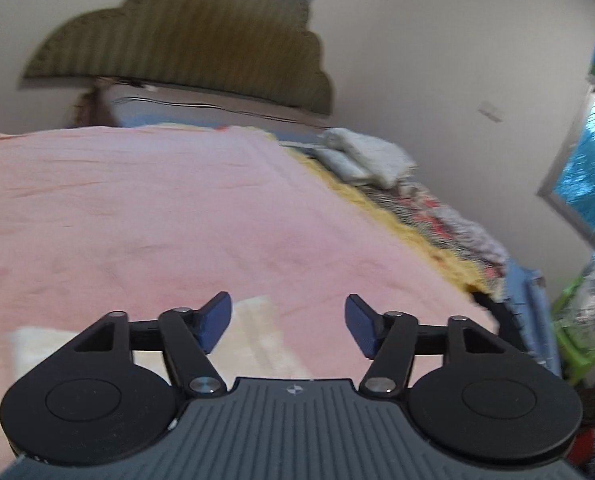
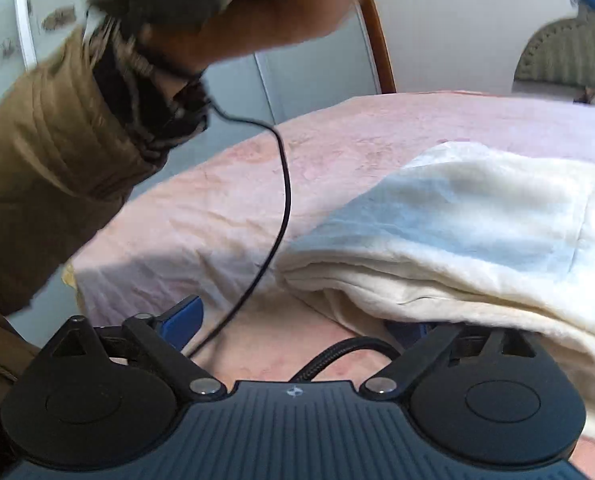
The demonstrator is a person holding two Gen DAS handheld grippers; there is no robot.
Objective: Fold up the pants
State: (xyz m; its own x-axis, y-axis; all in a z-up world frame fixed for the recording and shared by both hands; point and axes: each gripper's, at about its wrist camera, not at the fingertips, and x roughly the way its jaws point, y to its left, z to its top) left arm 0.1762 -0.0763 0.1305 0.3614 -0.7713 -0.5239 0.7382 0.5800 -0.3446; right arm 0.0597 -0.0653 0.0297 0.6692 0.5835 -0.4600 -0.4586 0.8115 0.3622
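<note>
One pair of cream pants (image 2: 477,232) is lying folded on the pink bedspread (image 2: 337,148), filling the 3 o'clock side of the right wrist view. The right gripper (image 2: 297,328) is sitting at 6 o'clock, fingers wide apart, its right finger tucked under the fabric edge. A black cable (image 2: 285,184) is hanging from a brown sleeve (image 2: 49,168) at 9 o'clock. The left gripper (image 1: 288,326) is hovering with fingers apart, nothing between them.

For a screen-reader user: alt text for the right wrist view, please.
Cream pants lie folded on a pink bedspread, their edge draped over one finger of the open right gripper. A brown sleeve reaches across above.
</note>
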